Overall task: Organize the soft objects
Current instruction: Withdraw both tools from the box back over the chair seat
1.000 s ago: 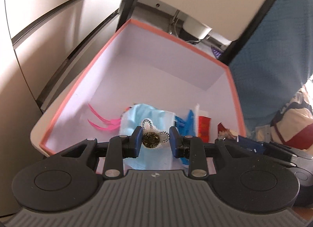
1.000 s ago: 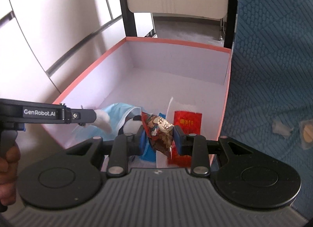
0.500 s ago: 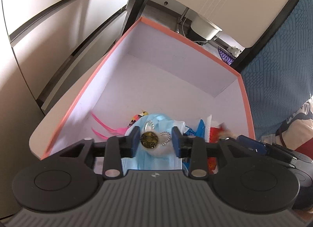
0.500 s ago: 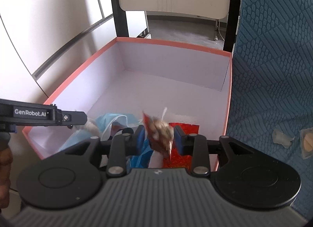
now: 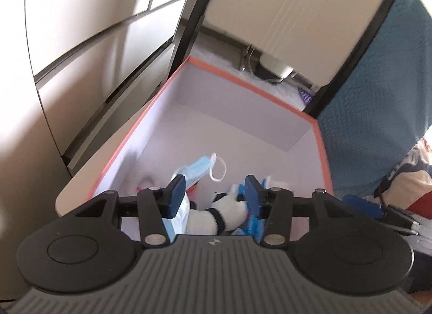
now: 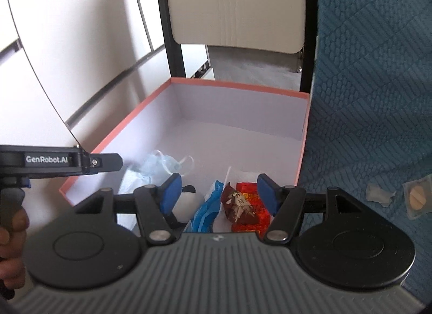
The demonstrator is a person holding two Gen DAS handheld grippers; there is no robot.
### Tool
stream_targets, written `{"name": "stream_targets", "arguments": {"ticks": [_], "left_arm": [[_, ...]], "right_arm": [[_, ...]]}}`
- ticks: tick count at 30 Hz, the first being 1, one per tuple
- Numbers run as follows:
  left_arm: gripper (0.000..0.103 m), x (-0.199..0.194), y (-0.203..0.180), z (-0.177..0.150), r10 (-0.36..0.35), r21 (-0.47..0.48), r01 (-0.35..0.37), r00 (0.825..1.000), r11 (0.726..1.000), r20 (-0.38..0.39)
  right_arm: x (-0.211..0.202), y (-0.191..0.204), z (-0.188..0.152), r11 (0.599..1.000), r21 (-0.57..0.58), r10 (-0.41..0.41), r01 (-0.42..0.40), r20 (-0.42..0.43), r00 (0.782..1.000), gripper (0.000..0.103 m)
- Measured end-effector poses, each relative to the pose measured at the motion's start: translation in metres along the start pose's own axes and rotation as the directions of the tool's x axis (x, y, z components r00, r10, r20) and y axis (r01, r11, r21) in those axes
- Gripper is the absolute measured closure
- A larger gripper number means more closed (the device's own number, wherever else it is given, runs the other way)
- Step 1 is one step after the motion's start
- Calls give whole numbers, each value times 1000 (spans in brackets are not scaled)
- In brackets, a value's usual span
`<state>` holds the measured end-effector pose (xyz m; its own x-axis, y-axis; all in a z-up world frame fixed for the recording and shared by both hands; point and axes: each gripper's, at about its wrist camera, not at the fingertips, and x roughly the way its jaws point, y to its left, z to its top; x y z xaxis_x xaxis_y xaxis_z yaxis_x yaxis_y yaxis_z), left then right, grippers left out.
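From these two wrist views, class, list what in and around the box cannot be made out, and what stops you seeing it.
- Box: its near wall, both views, behind the gripper bodies.
- Blue packet: lower part, right wrist view, behind the right gripper.
- Pink and white items: left wrist view, blurred.
- Plush toy: left wrist view, cut off below the left gripper.

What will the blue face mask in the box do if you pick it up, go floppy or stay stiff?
Probably floppy: the blue face mask already lies crumpled and folded in the box. It likely weighs very little, being thin pleated cloth. Its ear loops curl loose, so they might dangle and snag on neighbouring things.
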<state>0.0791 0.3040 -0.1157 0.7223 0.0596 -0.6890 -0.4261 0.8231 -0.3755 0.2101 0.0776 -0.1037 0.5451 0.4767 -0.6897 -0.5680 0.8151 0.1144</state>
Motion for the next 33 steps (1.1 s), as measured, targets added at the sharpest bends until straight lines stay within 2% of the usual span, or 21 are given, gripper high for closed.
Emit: {"name": "stream_targets", "arguments": {"ticks": [2, 9, 17, 26, 33], "left_arm": [[48, -7, -6, -2, -5, 4, 5, 1000, 1000, 10], [48, -31, -41, -24, 11, 125, -19, 998, 992, 64], [48, -47, -75, -44, -12, 156, -1, 997, 988, 83], [48, -44, -104, -82, -67, 201, 57, 997, 978, 44], [48, -43, -129, -102, -109, 232, 100, 994, 968, 30]], "right_arm": [[-9, -4, -3, 1000, 8, 1, -1, 13, 1000, 38], [-39, -18, -17, 1000, 27, -11, 9, 43, 999, 38], [-76, -38, -33, 998, 48, -37, 33, 86, 996, 38], [-104, -61, -59, 993, 85, -92, 82, 112, 989, 38], [-127, -85, -83, 978, 152, -166, 145, 138, 977, 38]]}}
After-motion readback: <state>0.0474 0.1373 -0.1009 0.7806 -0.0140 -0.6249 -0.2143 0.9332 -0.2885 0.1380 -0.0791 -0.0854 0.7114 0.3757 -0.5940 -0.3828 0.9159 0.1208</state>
